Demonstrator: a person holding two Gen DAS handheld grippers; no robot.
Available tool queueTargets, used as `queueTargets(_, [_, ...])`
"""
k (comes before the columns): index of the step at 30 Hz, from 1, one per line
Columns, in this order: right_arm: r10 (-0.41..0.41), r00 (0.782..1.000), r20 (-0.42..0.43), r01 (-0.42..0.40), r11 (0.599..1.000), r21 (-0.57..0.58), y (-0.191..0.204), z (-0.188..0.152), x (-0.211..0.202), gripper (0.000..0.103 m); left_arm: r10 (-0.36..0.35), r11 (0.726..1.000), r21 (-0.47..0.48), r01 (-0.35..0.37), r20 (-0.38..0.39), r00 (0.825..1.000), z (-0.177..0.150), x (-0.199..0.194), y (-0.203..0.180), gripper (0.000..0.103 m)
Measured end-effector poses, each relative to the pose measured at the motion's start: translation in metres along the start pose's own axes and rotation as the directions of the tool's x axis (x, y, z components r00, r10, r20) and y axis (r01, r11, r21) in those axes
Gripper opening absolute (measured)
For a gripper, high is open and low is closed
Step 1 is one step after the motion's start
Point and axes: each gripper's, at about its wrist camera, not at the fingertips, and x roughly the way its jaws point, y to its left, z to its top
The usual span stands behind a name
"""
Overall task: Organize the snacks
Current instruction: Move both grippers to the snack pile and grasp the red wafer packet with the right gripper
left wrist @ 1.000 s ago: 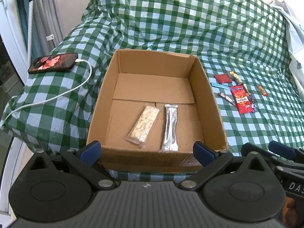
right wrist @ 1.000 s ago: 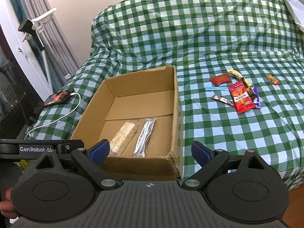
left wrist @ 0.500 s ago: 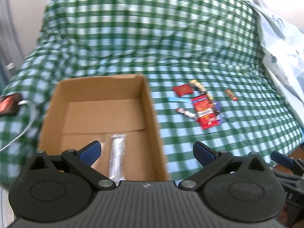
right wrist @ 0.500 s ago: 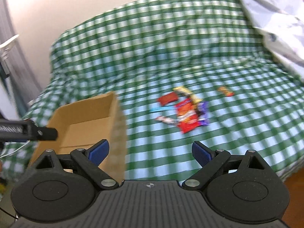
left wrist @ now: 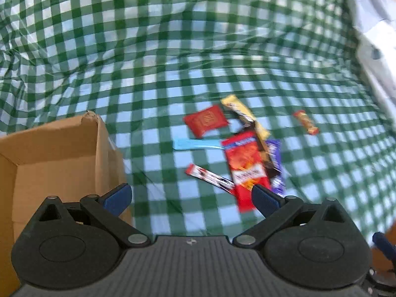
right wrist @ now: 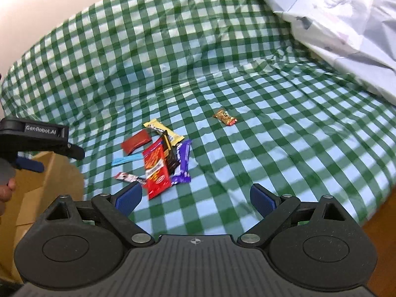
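Both the left gripper (left wrist: pixel 191 195) and right gripper (right wrist: pixel 195 196) hang with fingers wide apart and empty above the bed's near edge. The snacks (right wrist: pixel 158 158) lie overlapped on the checked cover (right wrist: pixel 272 148) just ahead, right of the box (left wrist: pixel 61 153). A pinch there could catch two wrappers, or bunch the loose cover.

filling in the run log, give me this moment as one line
phase: reaching for snacks | left gripper: open, empty | right gripper: open, empty | snack pile: on checked cloth | box: left of pile
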Motion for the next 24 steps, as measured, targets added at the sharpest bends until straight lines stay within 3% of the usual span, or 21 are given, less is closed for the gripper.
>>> queueTargets(6, [0.083, 0.996, -0.027, -0.085, 0.993, -0.078, 0.018, 0.015, 0.096, 0.094, 0.078, 0.997, -0.005, -0.078, 0.006, 0.997, 0.023, 0.029, 0.015, 0.103])
queueTargets(10, [0.151, 0.987, -0.05, -0.157, 0.976, -0.15, 0.046, 0.014, 0.149, 0.085, 0.093, 0.995, -0.022, -0.092, 0.036, 0.995, 0.041, 0.035, 0.022, 0.103])
queueTargets(15, [0.132, 0.989, -0.074, -0.147, 0.952, -0.268, 0.075, 0.008, 0.198, 0.079, 0.119, 0.993, -0.024, -0.118, 0.036, 0.992, 0.049, 0.044, 0.031, 0.103])
queueTargets(19, [0.102, 0.992, -0.077, -0.124, 0.918, -0.378, 0.091, -0.003, 0.218, 0.058, 0.117, 0.993, -0.02, -0.116, 0.026, 0.993, 0.049, 0.054, 0.033, 0.103])
queueTargets(22, [0.076, 0.996, -0.049, -0.09, 0.89, -0.448, 0.099, -0.011, 0.22, 0.055, 0.115, 0.993, -0.013, -0.115, 0.023, 0.993, 0.047, 0.061, 0.032, 0.103])
queueTargets(24, [0.067, 0.997, -0.031, -0.074, 0.87, -0.487, 0.103, -0.014, 0.217, 0.033, 0.112, 0.994, -0.01, -0.112, 0.013, 0.994, 0.048, 0.066, 0.031, 0.103])
